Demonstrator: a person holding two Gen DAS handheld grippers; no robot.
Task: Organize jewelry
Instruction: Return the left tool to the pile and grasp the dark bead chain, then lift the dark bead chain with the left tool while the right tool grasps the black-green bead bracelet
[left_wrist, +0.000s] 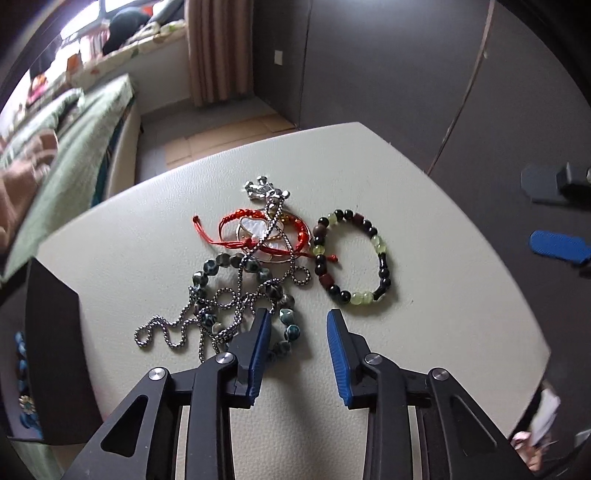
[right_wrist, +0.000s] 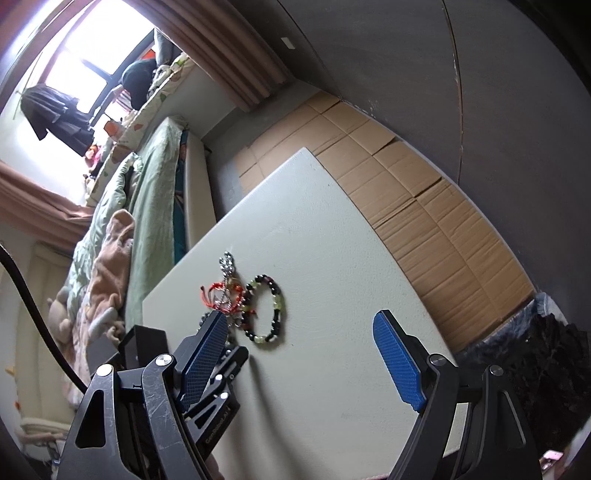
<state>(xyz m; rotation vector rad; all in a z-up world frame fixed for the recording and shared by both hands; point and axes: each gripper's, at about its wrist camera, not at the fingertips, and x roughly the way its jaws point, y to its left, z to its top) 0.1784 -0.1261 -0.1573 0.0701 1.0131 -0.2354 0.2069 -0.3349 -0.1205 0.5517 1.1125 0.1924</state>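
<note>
A tangle of jewelry lies on the white table (left_wrist: 443, 295): a silver chain necklace (left_wrist: 221, 299), a red cord bracelet (left_wrist: 236, 225) over a pearly hoop pendant (left_wrist: 258, 236), and a dark green bead bracelet (left_wrist: 210, 266). Beside them lies a black, red and pale green bead bracelet (left_wrist: 347, 254), which the right wrist view also shows (right_wrist: 266, 314). My left gripper (left_wrist: 298, 314) is low over the near end of the tangle, jaws partly apart. Its left finger lies over the chain, and a few green beads (left_wrist: 290, 325) sit inside the gap untouched. My right gripper (right_wrist: 299, 321) stands open and empty, off to the right.
A black box (left_wrist: 51, 350) stands at the table's left edge, with blue beads (left_wrist: 22, 354) showing inside it. A bed with green bedding (right_wrist: 155, 206) runs along the far side. Flattened cardboard (right_wrist: 424, 206) covers the floor past the table.
</note>
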